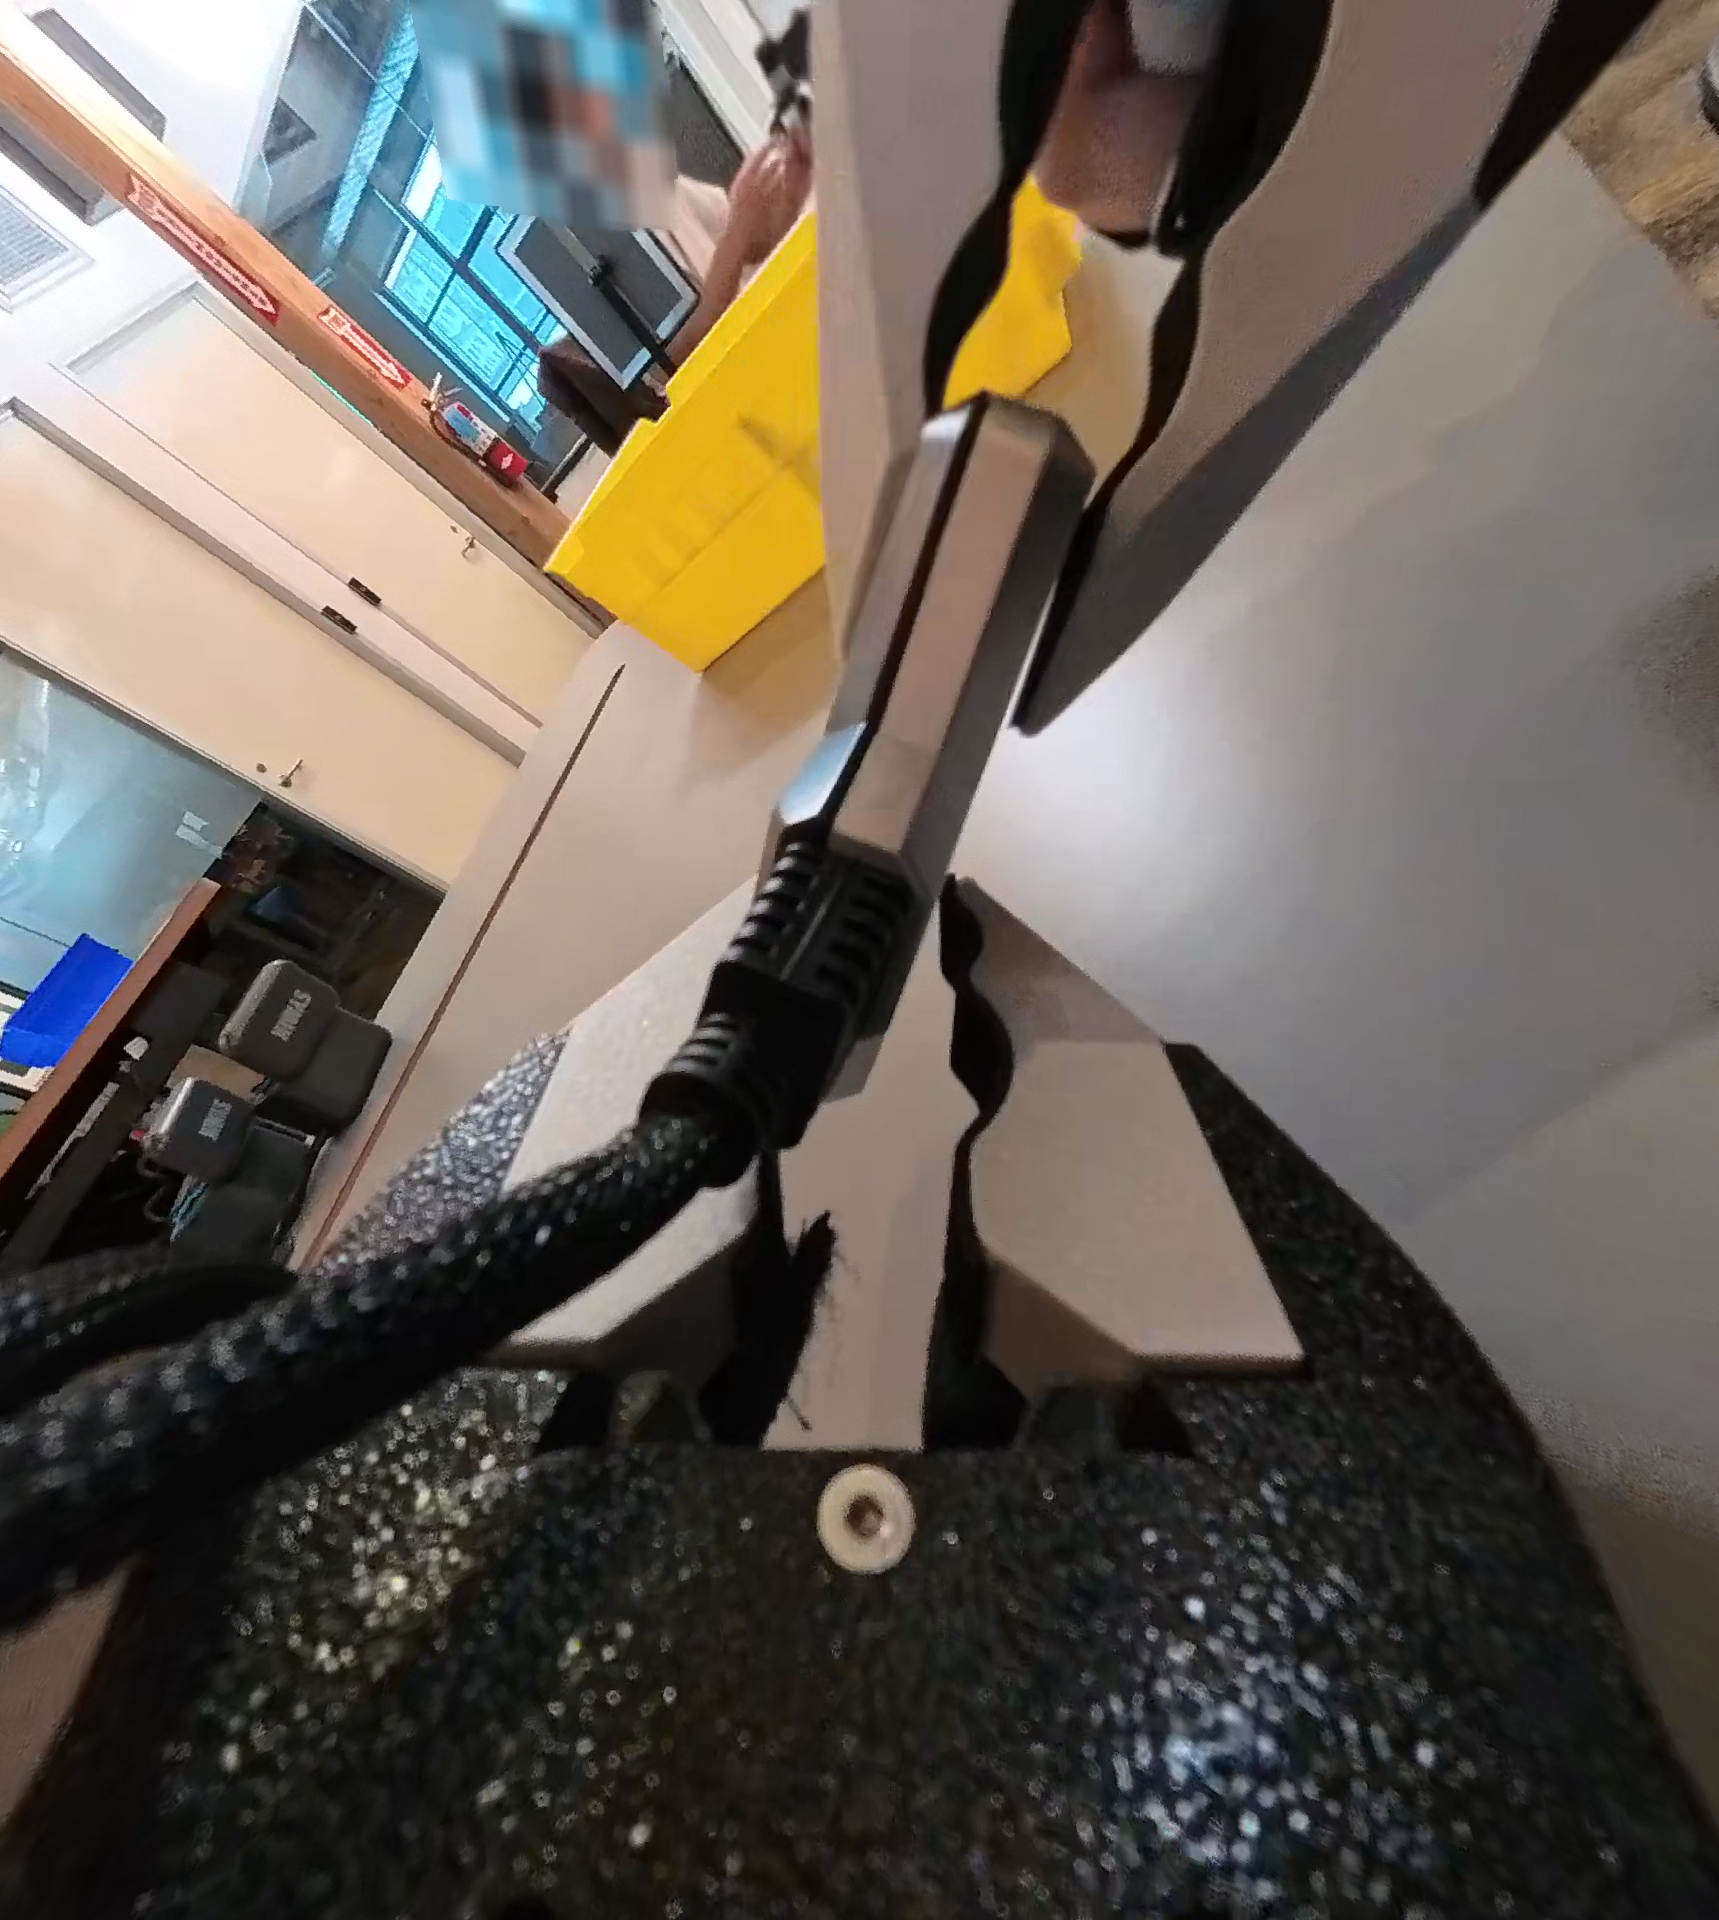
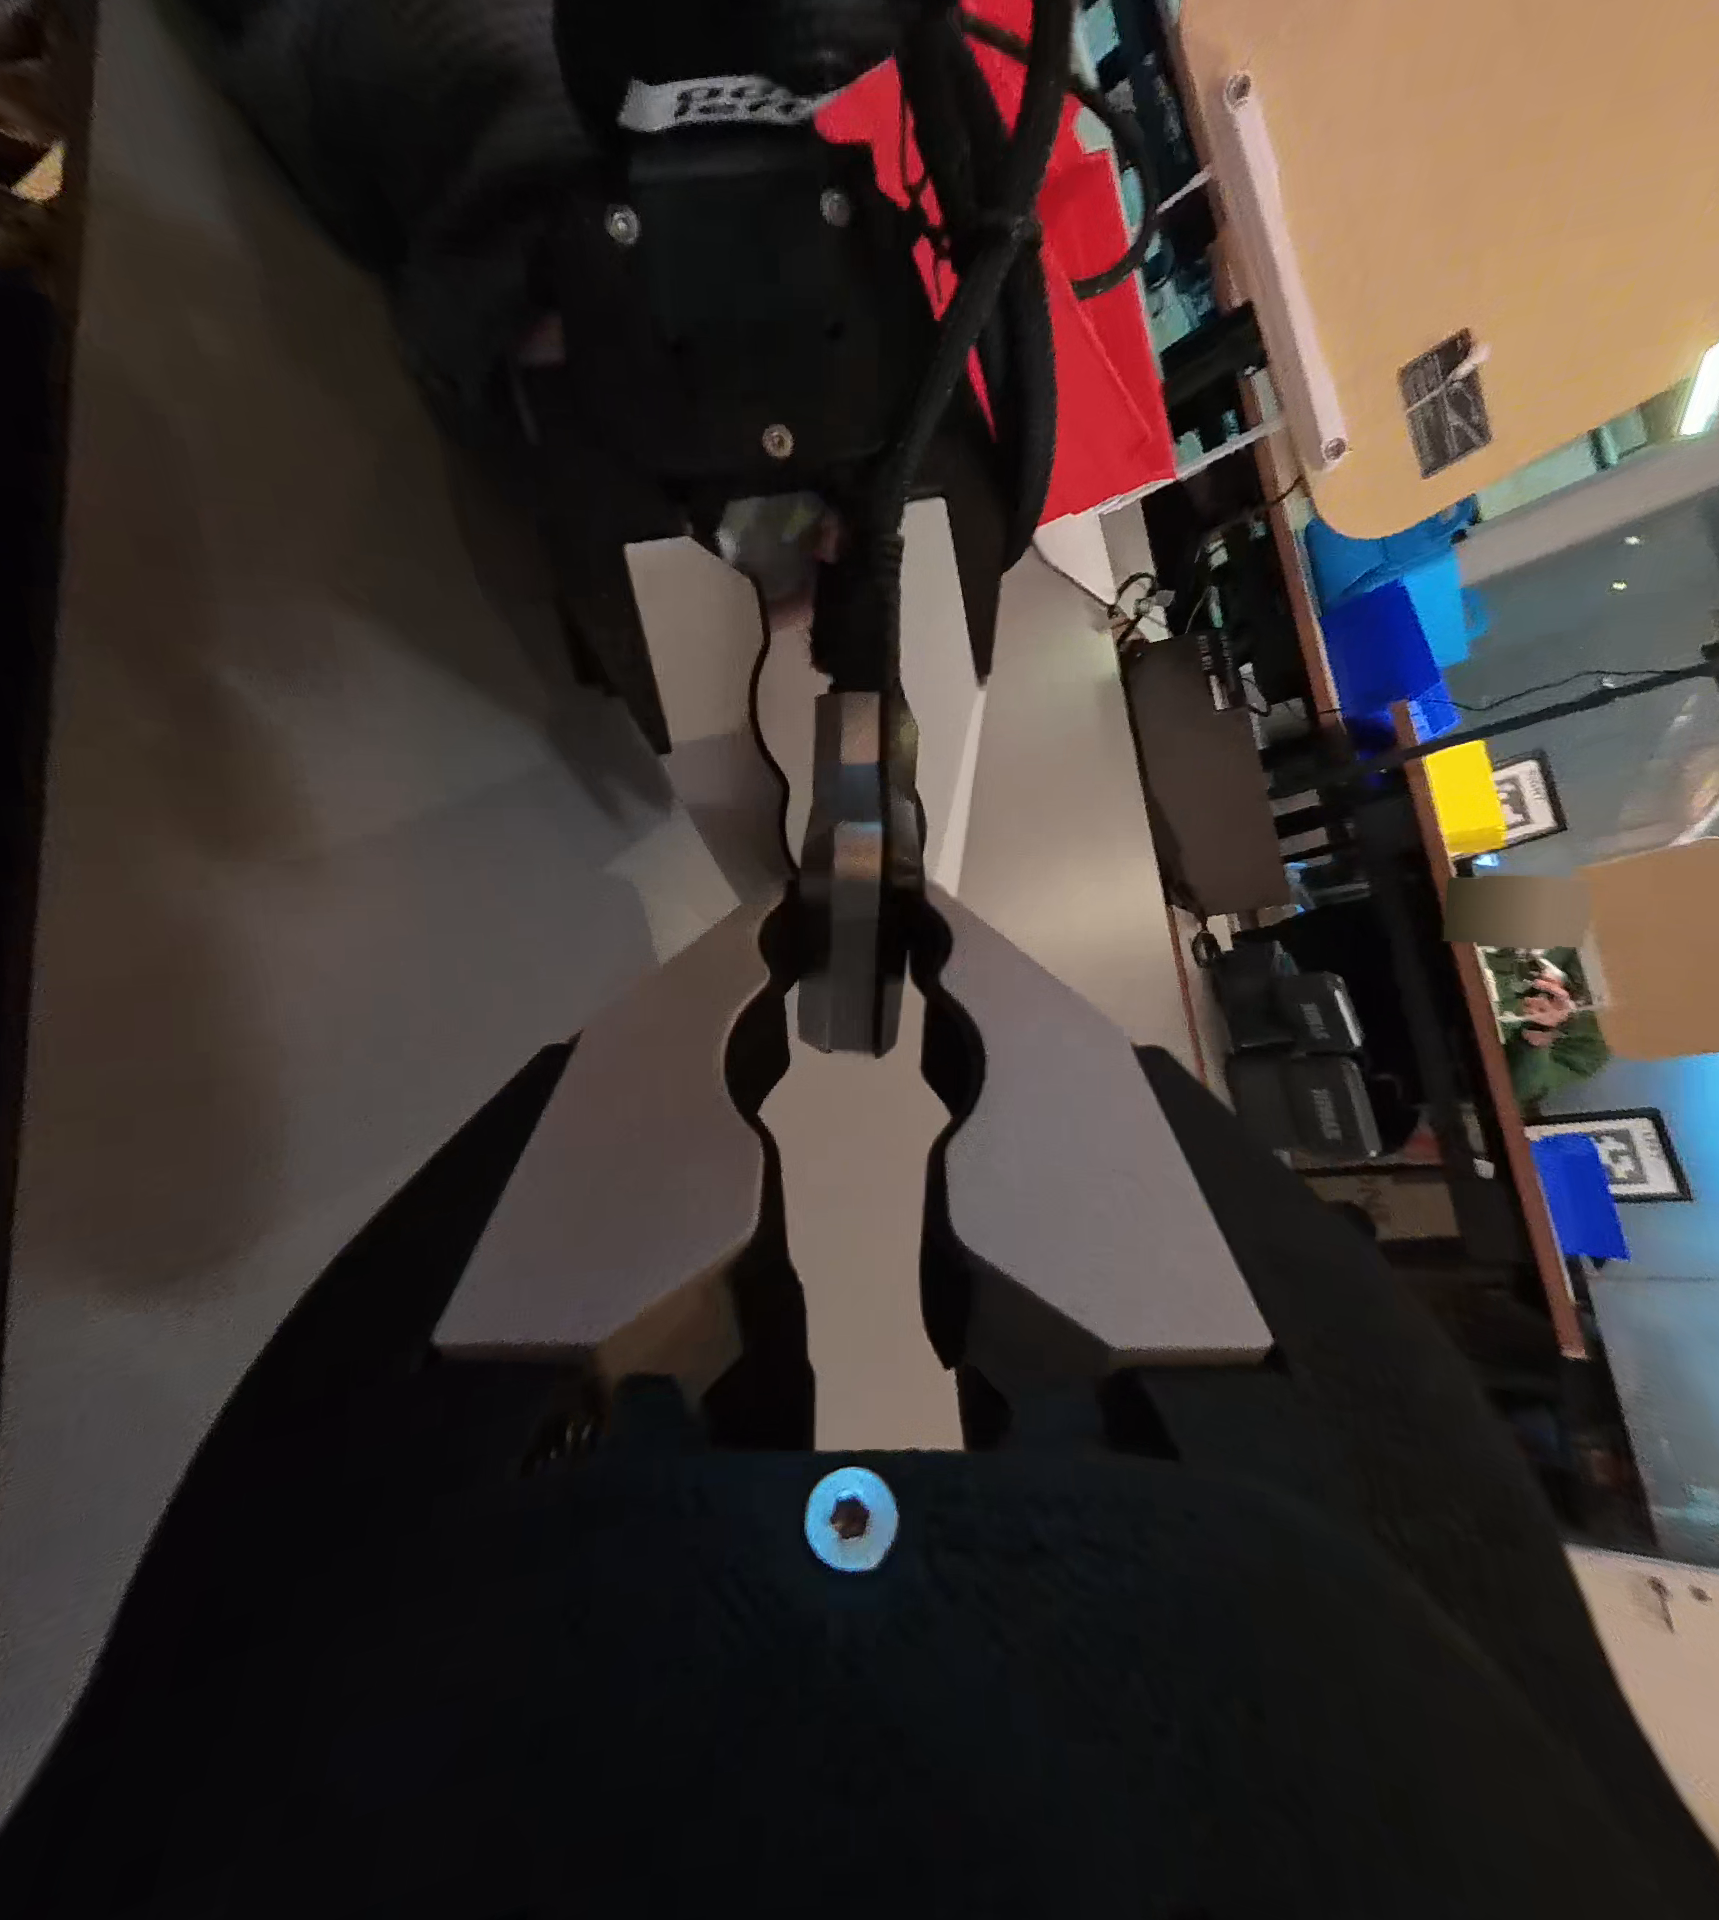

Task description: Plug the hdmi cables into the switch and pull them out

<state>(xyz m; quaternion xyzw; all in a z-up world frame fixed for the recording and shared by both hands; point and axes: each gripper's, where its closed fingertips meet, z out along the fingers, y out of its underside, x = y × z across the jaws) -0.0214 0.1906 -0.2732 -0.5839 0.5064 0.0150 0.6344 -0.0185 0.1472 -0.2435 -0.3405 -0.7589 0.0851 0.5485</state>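
Observation:
A slim grey metal HDMI switch (image 1: 948, 613) hangs above the grey table (image 1: 1406, 831), held between both grippers. My left gripper (image 1: 865, 904) is shut on an HDMI plug (image 1: 819, 956) with a black ribbed strain relief. The plug sits against the switch's near end and looks inserted. Its black braided cable (image 1: 481, 1236) runs off to the lower left beside other braided lengths. My right gripper (image 2: 860, 904) is shut on the switch's other end (image 2: 844, 977). It also shows in the left wrist view (image 1: 938, 665). The left gripper shows in the right wrist view (image 2: 834, 717).
A yellow bin (image 1: 709, 499) stands on the table's far side behind the switch. A red object (image 2: 1083, 312) lies behind the left gripper. A person's hand (image 1: 1115, 125) holds the right gripper. Shelves with blue bins (image 2: 1385, 644) and dark boxes stand beyond the table edge. Some 5 cm of space lies between my two pairs of fingers.

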